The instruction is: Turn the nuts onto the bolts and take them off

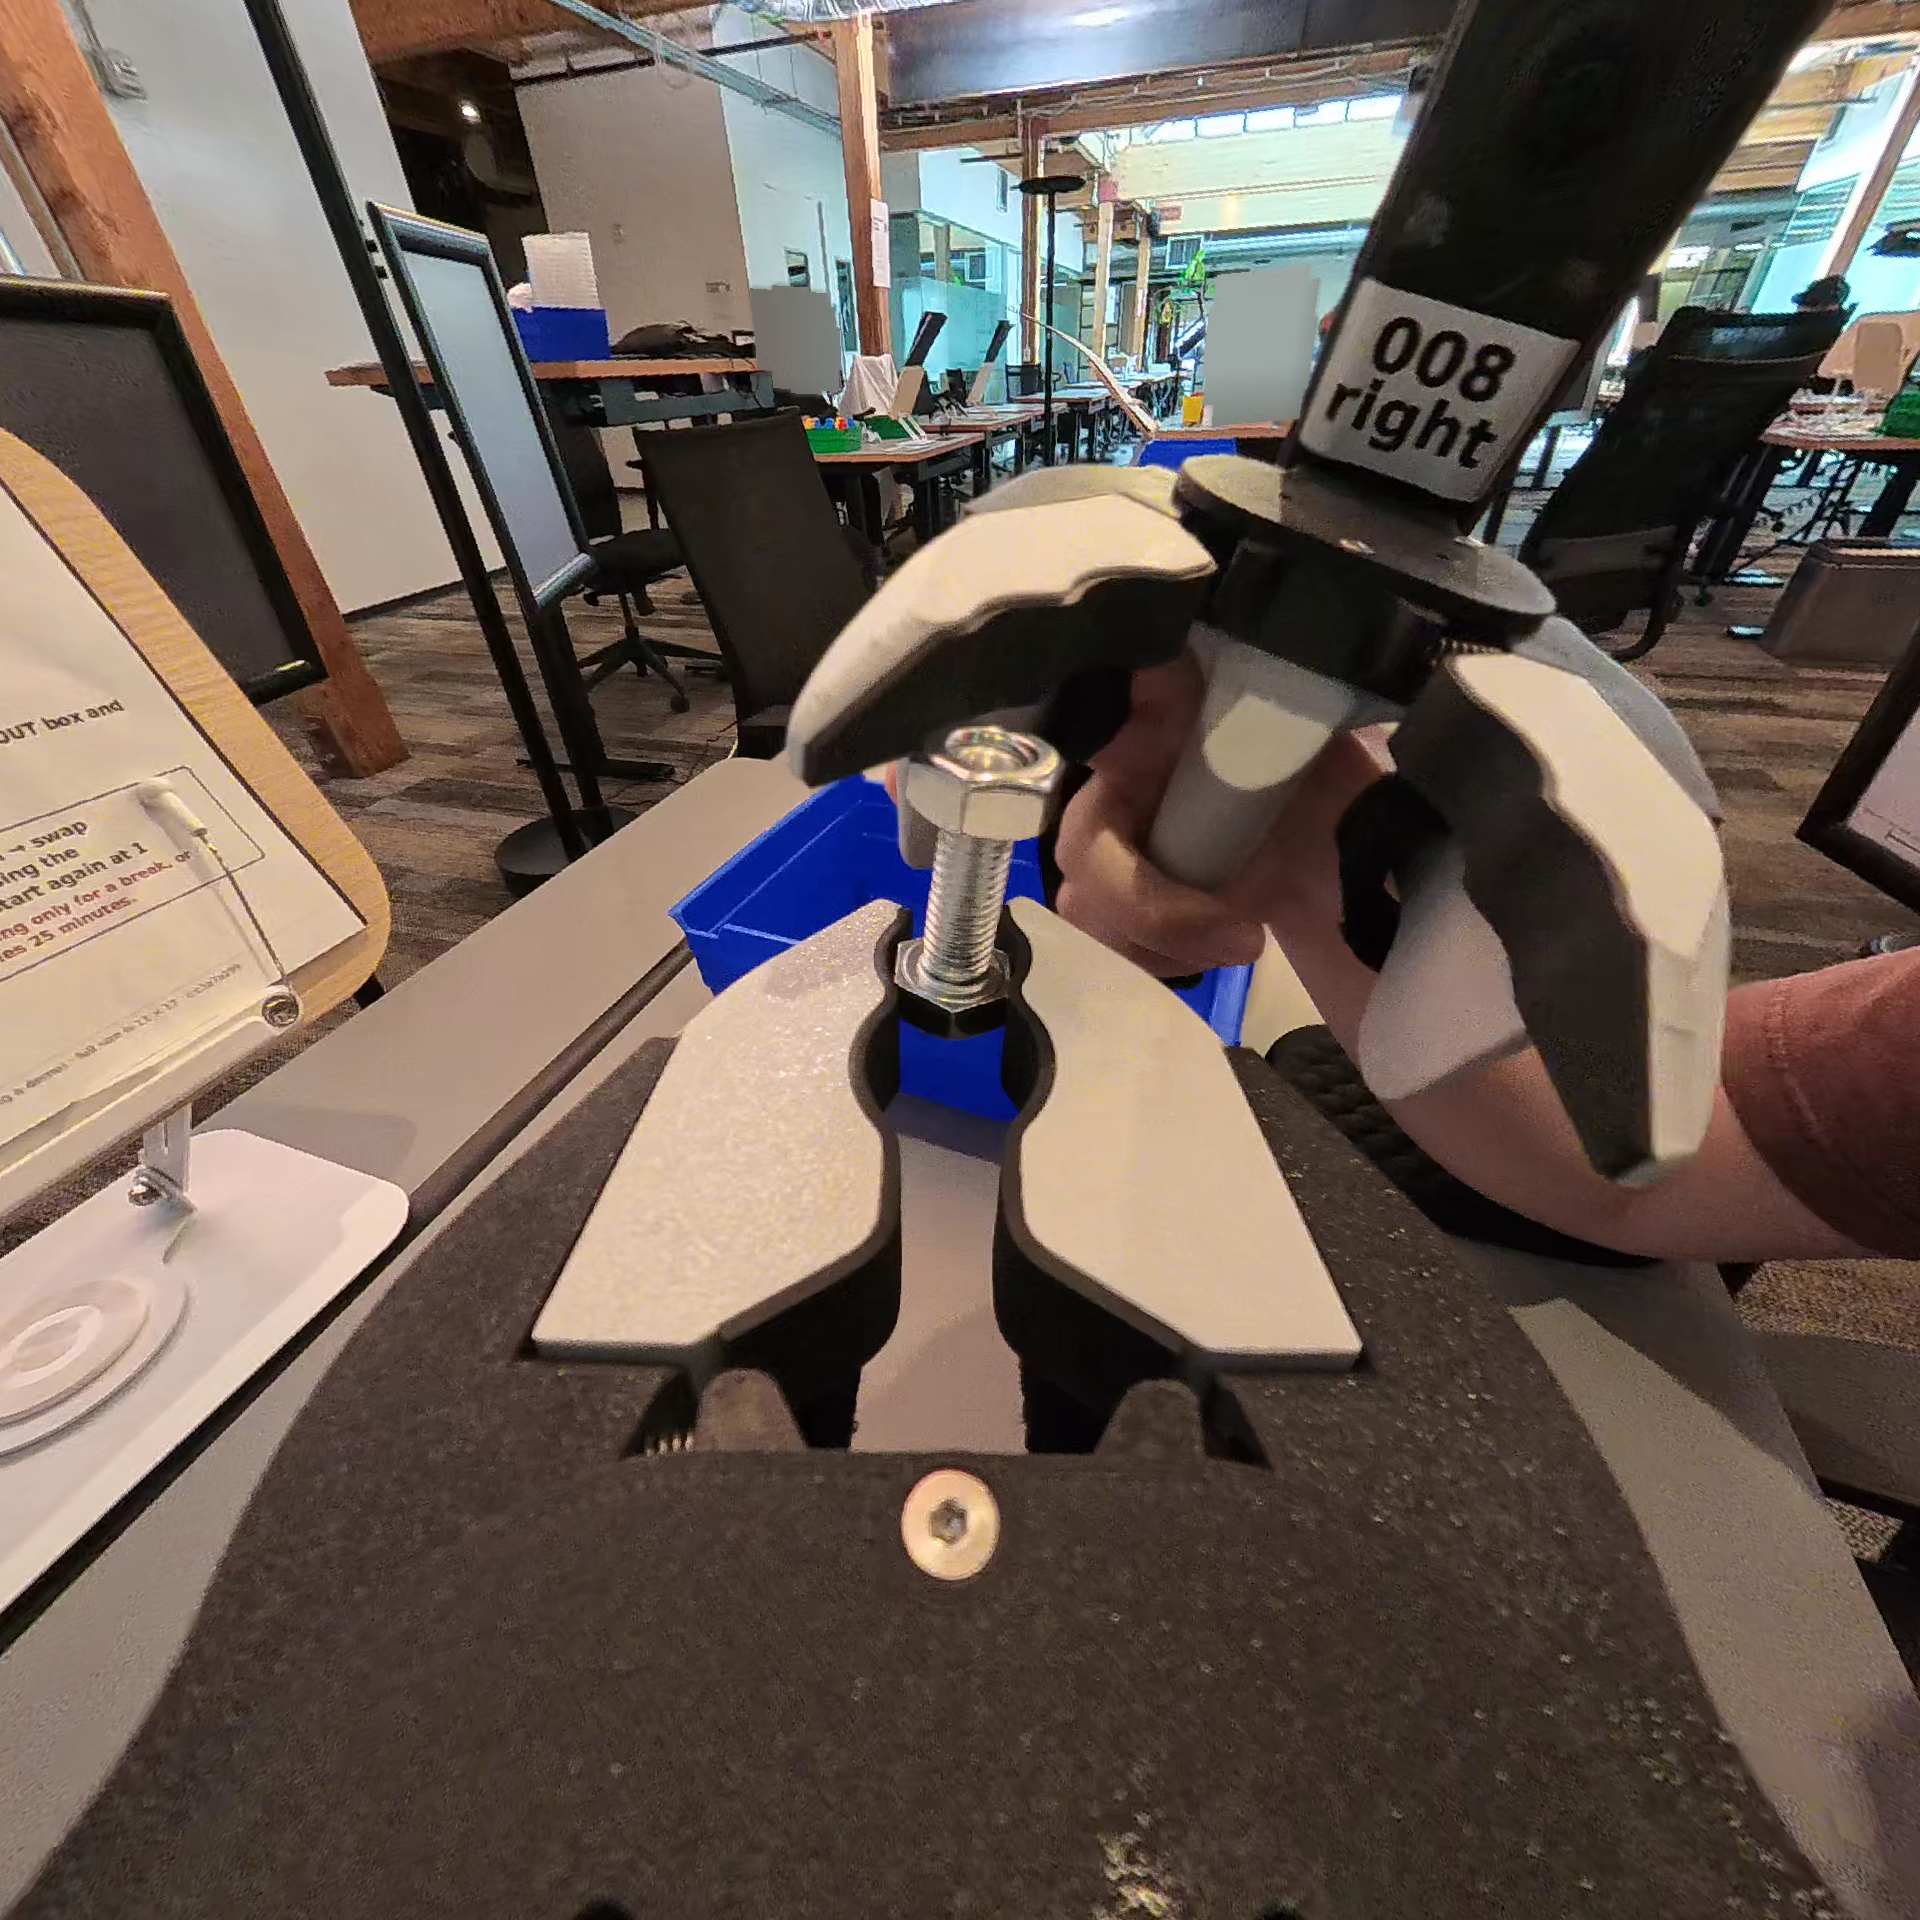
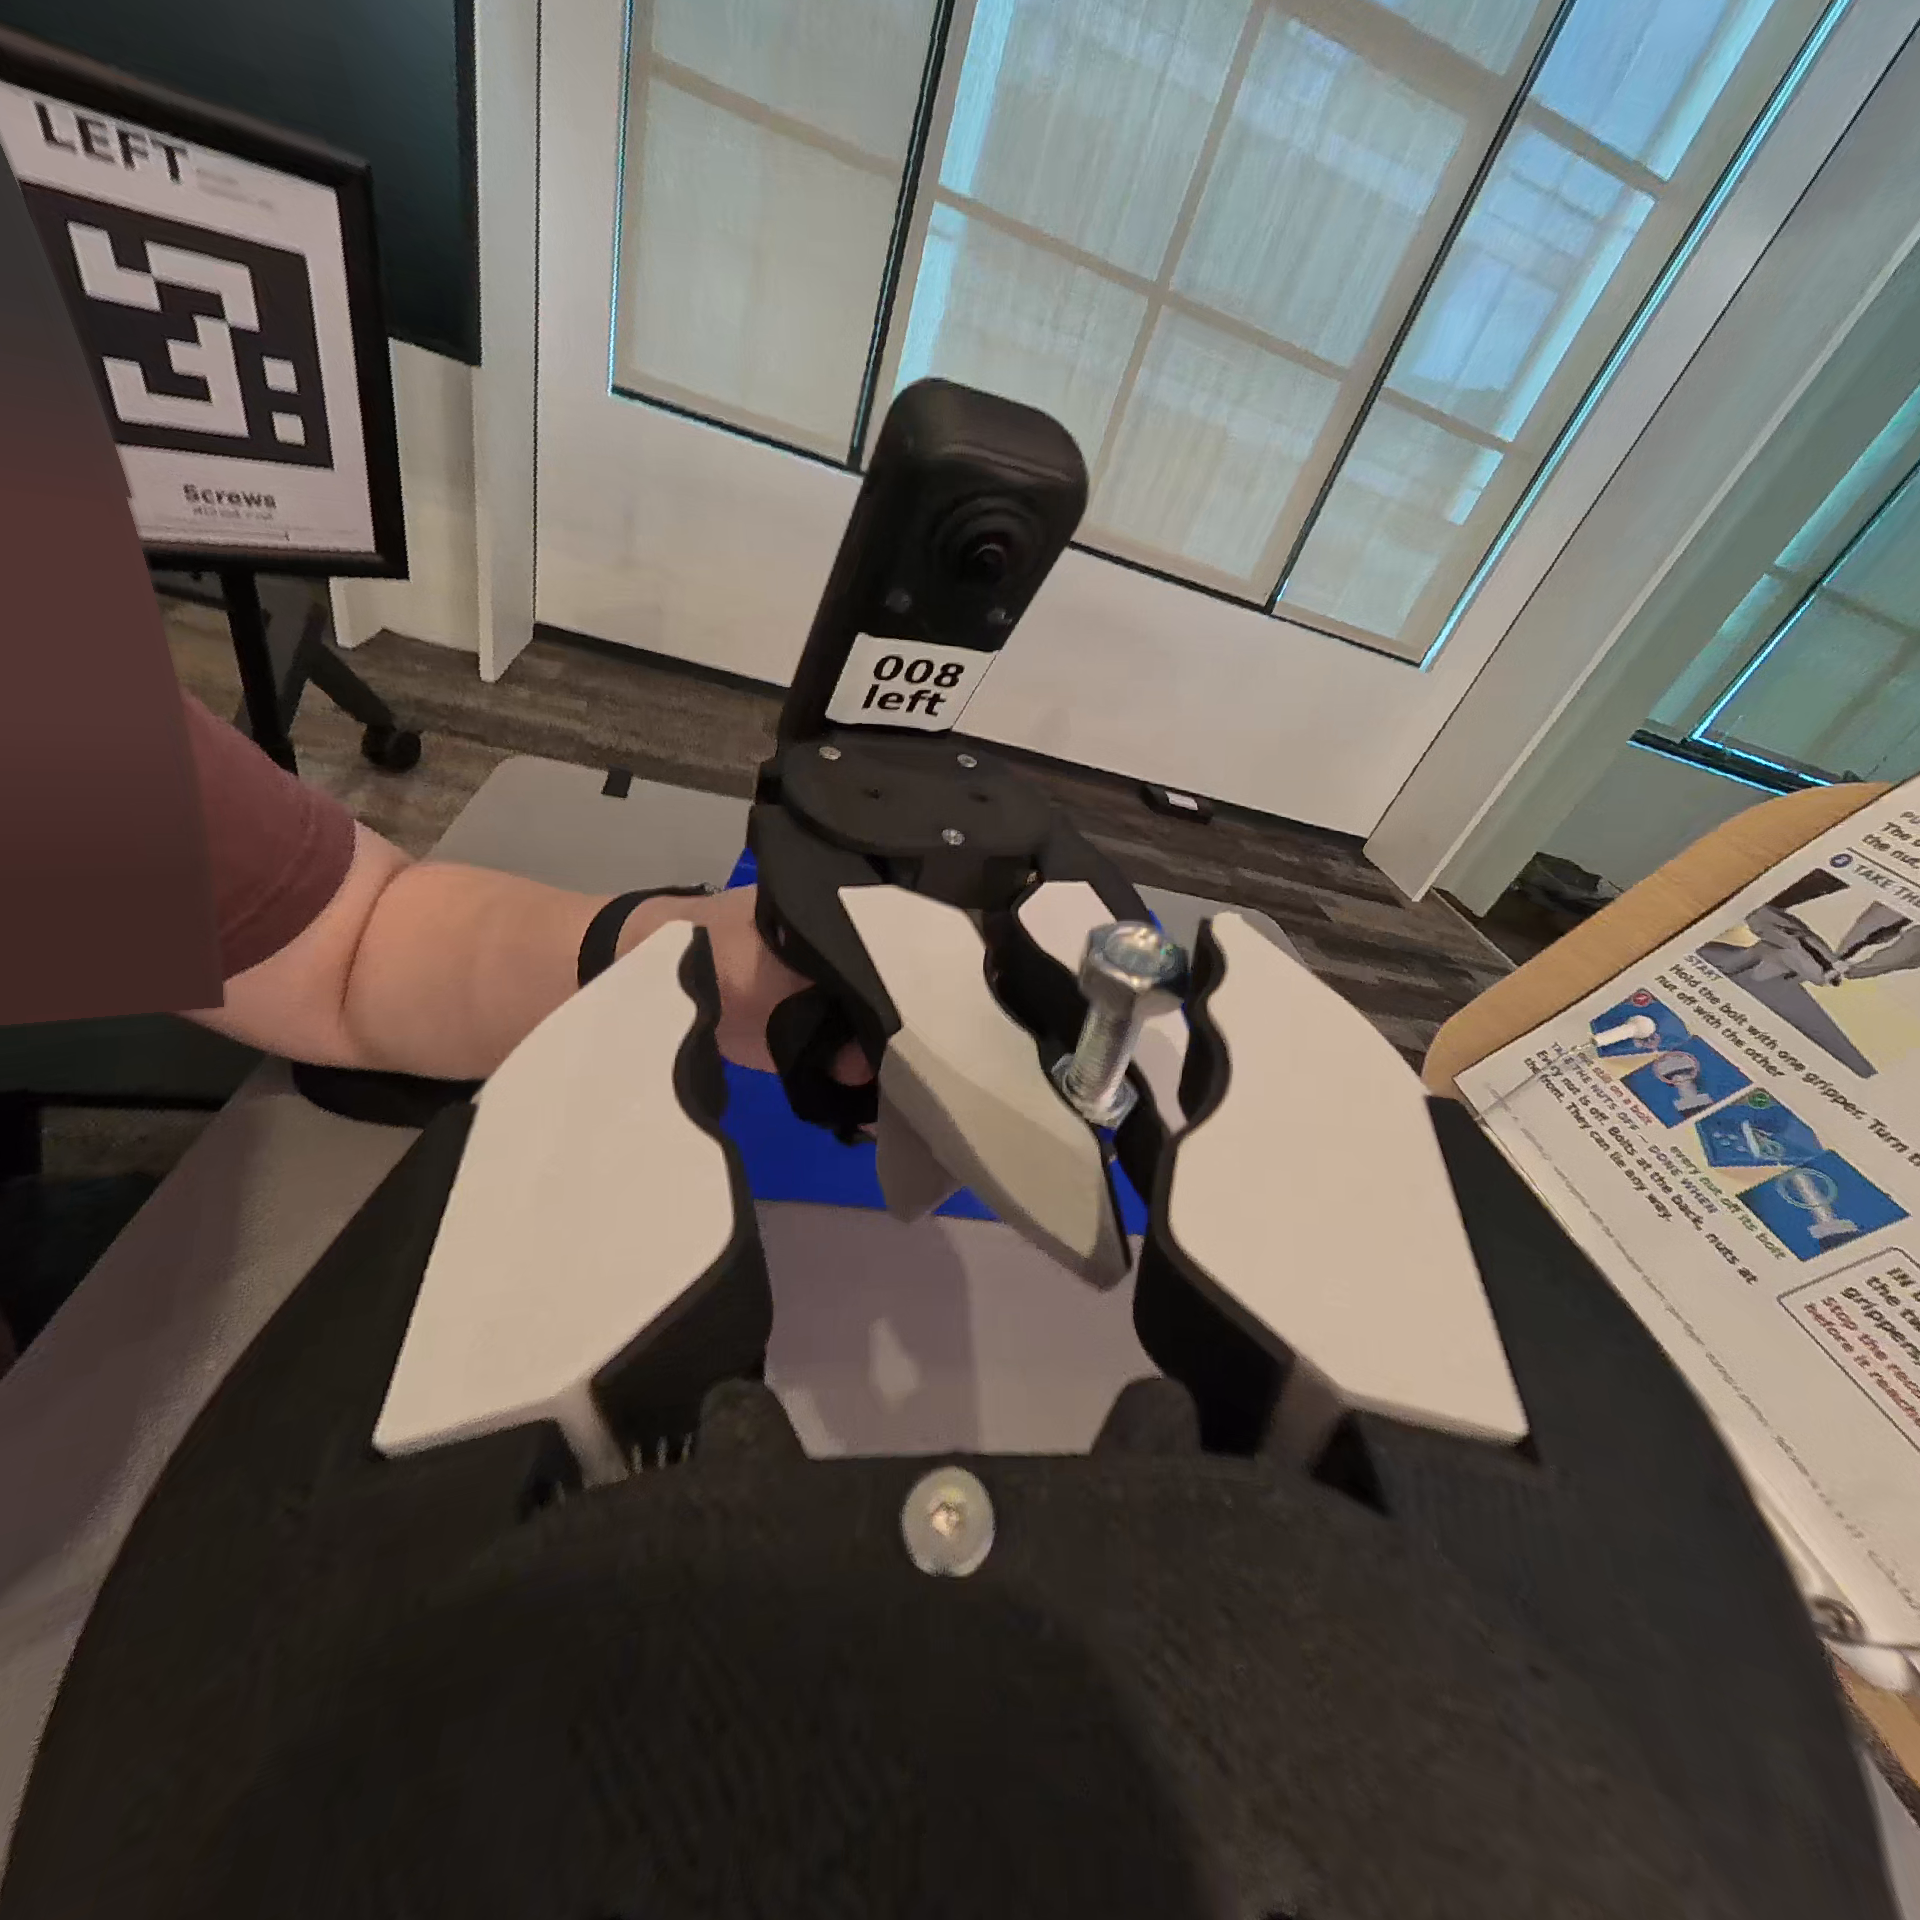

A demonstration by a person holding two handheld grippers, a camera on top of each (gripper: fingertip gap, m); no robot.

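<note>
Left gripper (image 1: 954,982) clamped on hex nut (image 1: 951,977) low on upright silver bolt (image 1: 966,852), threaded shank vertical, hex head up, above blue bin (image 1: 769,914). Right gripper (image 2: 951,1049) spread wide around bolt head, gripping nothing.

- Nut (image 1: 951,979): lower faces sunk between left gripper (image 1: 954,940) fingers; grip contact not visible.
- Blue bin (image 1: 790,914): mostly hidden behind fingers and bolt (image 1: 961,894); contents unseen.
- Right gripper (image 1: 1247,831): camera mast cut by top edge.
- Instruction sheet (image 2: 1714,1122): cut by right edge.
- Marker board (image 2: 197,312): left part behind sleeve (image 2: 94,623).
- Distant desks (image 1: 935,436): items too small to tell.
</note>
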